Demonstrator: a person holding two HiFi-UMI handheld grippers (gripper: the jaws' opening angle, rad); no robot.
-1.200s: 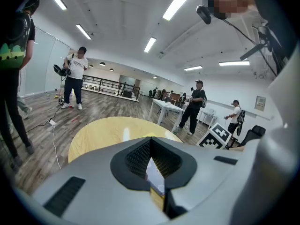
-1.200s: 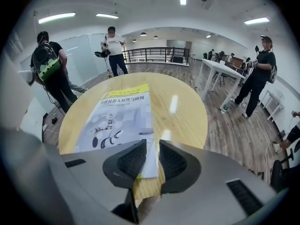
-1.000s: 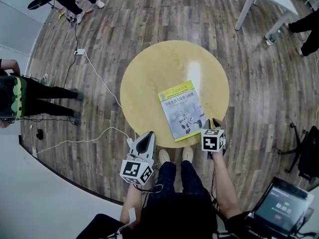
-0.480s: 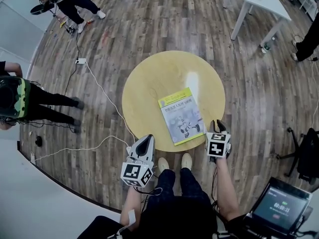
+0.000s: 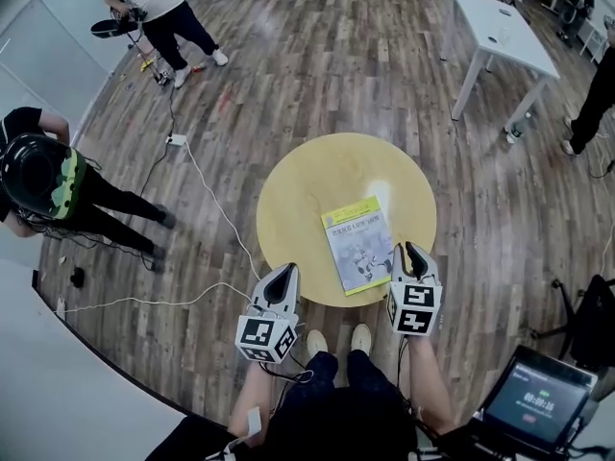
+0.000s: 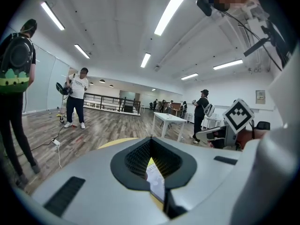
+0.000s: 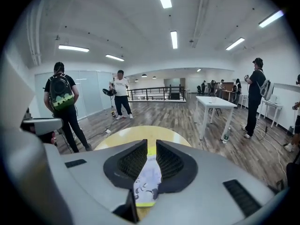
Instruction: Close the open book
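The book lies closed, cover up, on the near right part of the round yellow table. My right gripper hangs over the table's front right edge, just right of the book, jaws a narrow slit apart with nothing between them. Its own view shows the book and table through the gap of the right gripper. My left gripper is off the table's front left edge, shut and empty. Past the left gripper, a strip of the book shows.
A white table stands far right. One person with a backpack stands at the left, another farther back. A cable and power strip lie on the wooden floor. A laptop sits bottom right.
Both grippers have risen, the right one more, lifting away from the book's near right corner. The head view has pulled back, so the table looks smaller.
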